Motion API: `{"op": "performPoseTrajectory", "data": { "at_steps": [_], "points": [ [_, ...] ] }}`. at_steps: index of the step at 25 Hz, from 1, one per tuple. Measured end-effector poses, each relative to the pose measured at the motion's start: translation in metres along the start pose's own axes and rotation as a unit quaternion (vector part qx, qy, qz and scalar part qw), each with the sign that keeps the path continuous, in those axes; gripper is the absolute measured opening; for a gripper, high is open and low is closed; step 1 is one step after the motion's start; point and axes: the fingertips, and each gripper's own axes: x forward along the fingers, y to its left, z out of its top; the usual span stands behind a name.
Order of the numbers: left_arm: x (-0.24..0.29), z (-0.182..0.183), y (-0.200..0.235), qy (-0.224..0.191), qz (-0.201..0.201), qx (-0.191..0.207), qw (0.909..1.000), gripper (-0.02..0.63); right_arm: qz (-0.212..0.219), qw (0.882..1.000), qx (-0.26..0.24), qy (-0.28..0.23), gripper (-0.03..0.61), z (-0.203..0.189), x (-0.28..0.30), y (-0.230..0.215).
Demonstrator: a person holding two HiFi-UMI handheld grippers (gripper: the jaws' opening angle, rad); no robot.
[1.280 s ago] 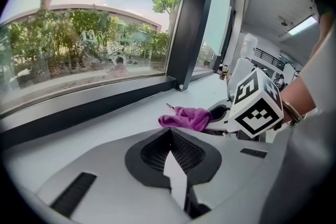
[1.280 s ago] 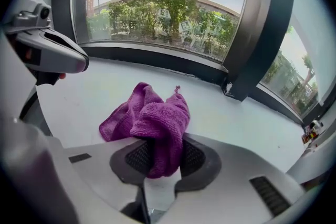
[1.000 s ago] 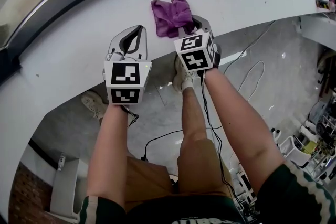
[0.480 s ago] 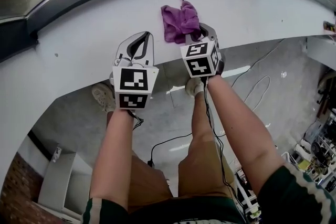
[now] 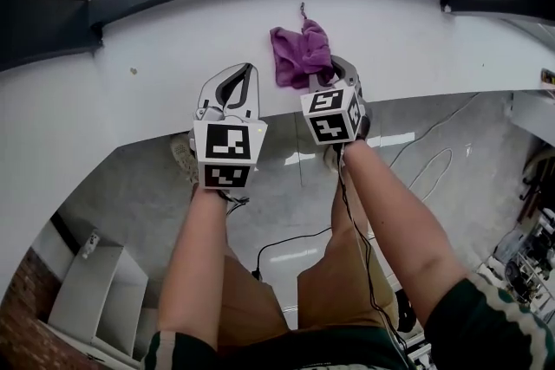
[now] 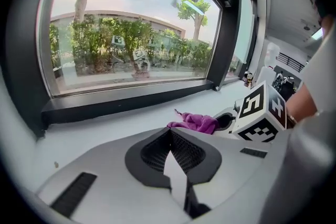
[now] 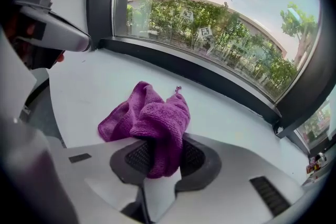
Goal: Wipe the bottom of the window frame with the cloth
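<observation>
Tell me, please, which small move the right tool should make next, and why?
Probably push the right tool forward, towards the glass. It is shut on the purple cloth, which lies bunched on the white sill, apart from the dark bottom frame. The cloth has to reach that strip before any wiping can start.
</observation>
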Motion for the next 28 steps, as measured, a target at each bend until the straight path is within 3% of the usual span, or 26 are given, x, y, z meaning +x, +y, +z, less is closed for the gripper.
{"op": "performPoseTrajectory", "data": {
  "at_steps": [16, 28],
  "points": [
    [-0.066, -0.031, 0.109, -0.015, 0.07, -0.056, 0.9959, 0.009, 0.034, 0.997, -0.061, -0.017, 0.103, 0.065, 0.009, 0.104],
    [-0.1, -0.052, 0.164, -0.019, 0.106, -0.087, 0.9904, 0.009, 0.062, 0.995, -0.077, -0.026, 0.103, 0.104, 0.018, 0.167]
  ]
}}
